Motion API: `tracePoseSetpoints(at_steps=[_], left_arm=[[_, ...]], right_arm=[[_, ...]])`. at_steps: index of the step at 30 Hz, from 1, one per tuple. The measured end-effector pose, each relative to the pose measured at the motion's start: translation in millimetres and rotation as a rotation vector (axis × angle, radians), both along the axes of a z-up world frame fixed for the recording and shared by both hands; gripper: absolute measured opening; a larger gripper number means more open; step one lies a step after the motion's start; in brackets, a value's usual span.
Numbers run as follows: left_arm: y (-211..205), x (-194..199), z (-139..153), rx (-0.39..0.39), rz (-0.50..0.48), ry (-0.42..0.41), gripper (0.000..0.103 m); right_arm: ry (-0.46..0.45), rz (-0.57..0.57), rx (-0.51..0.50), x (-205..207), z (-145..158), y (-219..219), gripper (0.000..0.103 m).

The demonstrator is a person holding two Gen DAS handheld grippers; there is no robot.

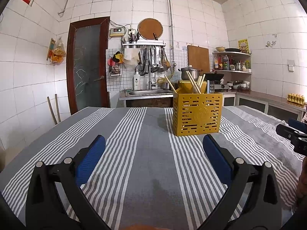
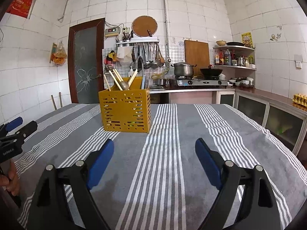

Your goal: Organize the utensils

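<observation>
Honestly, the main risk I see is the holder (image 1: 197, 113) tipping: it is a light-looking perforated yellow box with chopsticks (image 1: 193, 82), a fork (image 1: 211, 86) and a spoon (image 2: 124, 85) leaning out at angles, so a gripper brushing those handles or dragging the striped cloth (image 1: 145, 153) could knock it over. Both grippers are empty with fingers spread wide, hovering low over the cloth. No loose utensil shows on the table, so the sorting looks done or nearly so. The holder stands upright ahead of the left gripper (image 1: 154, 142) and off to its right, and ahead of the right gripper (image 2: 154, 146) and off to its left, roughly between the 2 and apart from both.
</observation>
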State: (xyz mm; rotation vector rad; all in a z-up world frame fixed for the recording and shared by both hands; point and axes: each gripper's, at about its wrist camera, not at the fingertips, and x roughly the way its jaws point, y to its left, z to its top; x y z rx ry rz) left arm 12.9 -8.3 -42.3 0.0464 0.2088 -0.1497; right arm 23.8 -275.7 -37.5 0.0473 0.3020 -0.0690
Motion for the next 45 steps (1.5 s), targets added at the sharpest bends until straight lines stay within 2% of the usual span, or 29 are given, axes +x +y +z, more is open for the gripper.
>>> tracePoseSetpoints(at_steps=[12,45], left_arm=[[-0.7,3.5,-2.5,0.003,-0.005,0.027,0.098],[-1.6,-1.6,0.7,0.009,0.000,0.014,0.098]], right_arm=[[0.011,0.009,0.008,2.4,0.9,0.9,0.085],[0.010,0.006,0.008,0.9,3.1,5.1,0.085]])
